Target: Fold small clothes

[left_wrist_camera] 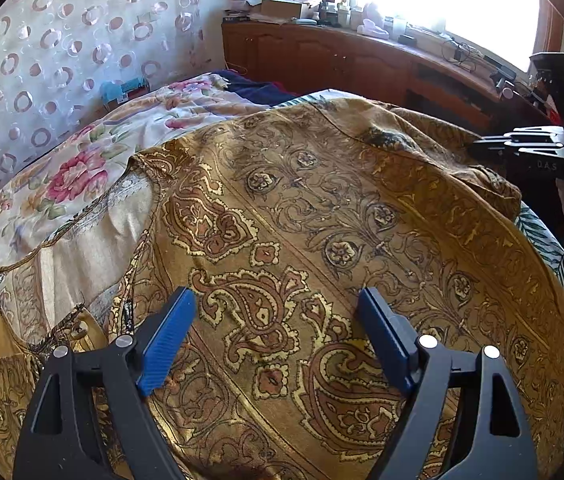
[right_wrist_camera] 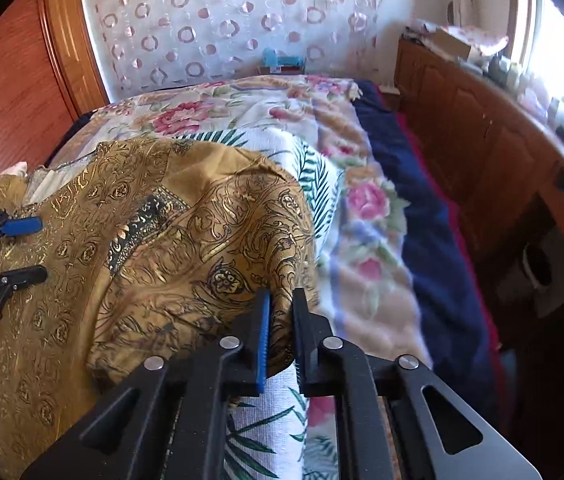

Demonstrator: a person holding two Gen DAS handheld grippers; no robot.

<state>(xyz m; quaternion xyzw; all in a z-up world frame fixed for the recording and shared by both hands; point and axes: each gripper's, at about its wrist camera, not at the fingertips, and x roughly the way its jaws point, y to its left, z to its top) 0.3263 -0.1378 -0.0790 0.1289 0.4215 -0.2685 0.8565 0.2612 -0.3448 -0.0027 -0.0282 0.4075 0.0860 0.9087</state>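
garment (left_wrist_camera: 321, 216), a mustard-gold cloth printed with brown paisley and scrollwork, lies spread over a white leaf-print towel (right_wrist_camera: 313, 168) on a bed with a floral cover (right_wrist_camera: 365, 216); its right edge is lifted into a loose peak and its left part shows a paler reverse side turned up. right gripper (right_wrist_camera: 282, 344) has its jaws closed on a bunched fold of that edge, the cloth passing between the blue pad and the black finger. left gripper (left_wrist_camera: 278, 336) hovers low over the middle of the garment with jaws spread wide, holding nothing. risk, as a judgement: the pinch appears to catch only a narrow gather near the fingertips, so thin, slippery-looking fabric may slide out when carried across; the towel beneath lies just under the pinch and could be dragged along; with the left side unpinned, the whole cloth may shift rather than fold, leaving a crooked crease. a wooden cabinet (right_wrist_camera: 481, 148) runs beside the bed under a bright window.
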